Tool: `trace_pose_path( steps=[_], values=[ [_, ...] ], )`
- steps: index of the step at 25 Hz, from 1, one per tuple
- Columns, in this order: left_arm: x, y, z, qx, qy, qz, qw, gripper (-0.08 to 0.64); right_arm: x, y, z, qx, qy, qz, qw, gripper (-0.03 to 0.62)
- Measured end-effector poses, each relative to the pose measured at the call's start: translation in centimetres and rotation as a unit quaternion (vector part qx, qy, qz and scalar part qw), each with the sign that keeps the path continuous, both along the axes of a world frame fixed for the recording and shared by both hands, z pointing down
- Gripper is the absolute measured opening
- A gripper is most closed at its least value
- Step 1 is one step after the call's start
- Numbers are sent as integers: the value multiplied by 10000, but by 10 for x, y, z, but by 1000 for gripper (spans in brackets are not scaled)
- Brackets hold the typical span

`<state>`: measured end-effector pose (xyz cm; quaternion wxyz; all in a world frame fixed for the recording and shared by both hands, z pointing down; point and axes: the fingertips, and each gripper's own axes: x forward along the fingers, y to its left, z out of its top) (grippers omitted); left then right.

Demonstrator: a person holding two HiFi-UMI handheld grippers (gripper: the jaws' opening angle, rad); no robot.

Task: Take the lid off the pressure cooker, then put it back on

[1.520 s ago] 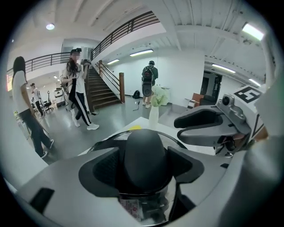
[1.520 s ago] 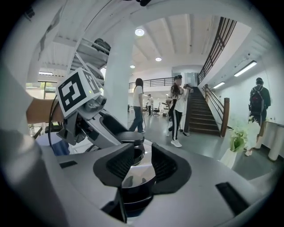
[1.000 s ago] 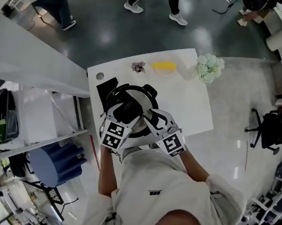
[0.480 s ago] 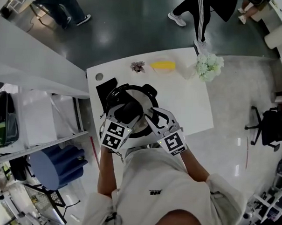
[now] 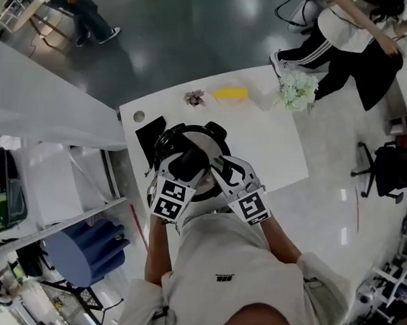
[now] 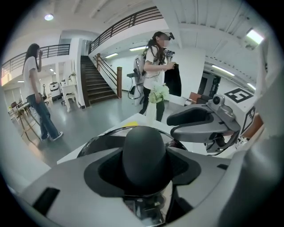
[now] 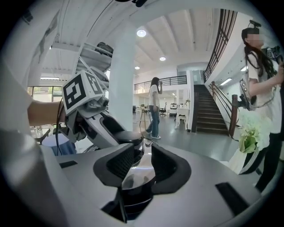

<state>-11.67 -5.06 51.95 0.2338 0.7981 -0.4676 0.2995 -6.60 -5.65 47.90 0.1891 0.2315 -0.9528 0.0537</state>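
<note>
Hard to make out much of the cooker [image 5: 165, 138] from the head view. Shows only a black rim arc and a side handle [image 5: 217, 130] at its 1 o'clock, the rest covered by both grippers. Sits toward the 9 o'clock side of the white table [image 5: 271, 148], with the lid [image 5: 205, 146] on top, shiny steel ringed in black.

At the left, finds the left gripper [image 5: 184, 166] clamped on the lid's black knob [image 6: 144, 153], jaws pressed to both its flanks. Looks smooth, rounded, egg-like. Leaves only a blurred sliver of steel visible beneath.

Further right, finds the right gripper [image 7: 141, 155] over the lid's 4 o'clock edge, jaws a narrow gap apart with bright steel filling the gap. Unclear whether the pads [image 7: 120, 161] pinch it or merely hover.
</note>
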Motion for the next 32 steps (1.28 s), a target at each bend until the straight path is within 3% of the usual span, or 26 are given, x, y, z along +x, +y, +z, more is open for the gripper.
trace_pose_path(
  steps=[19, 32],
  values=[
    [2, 1, 1, -24, -2, 933, 9956, 285, -2, 0, 5, 16, 125, 491, 9987, 123],
    [4, 2, 1, -19, -13, 1535, 9881, 285, -1, 3, 6, 65, 229, 947, 9952, 121]
  ],
)
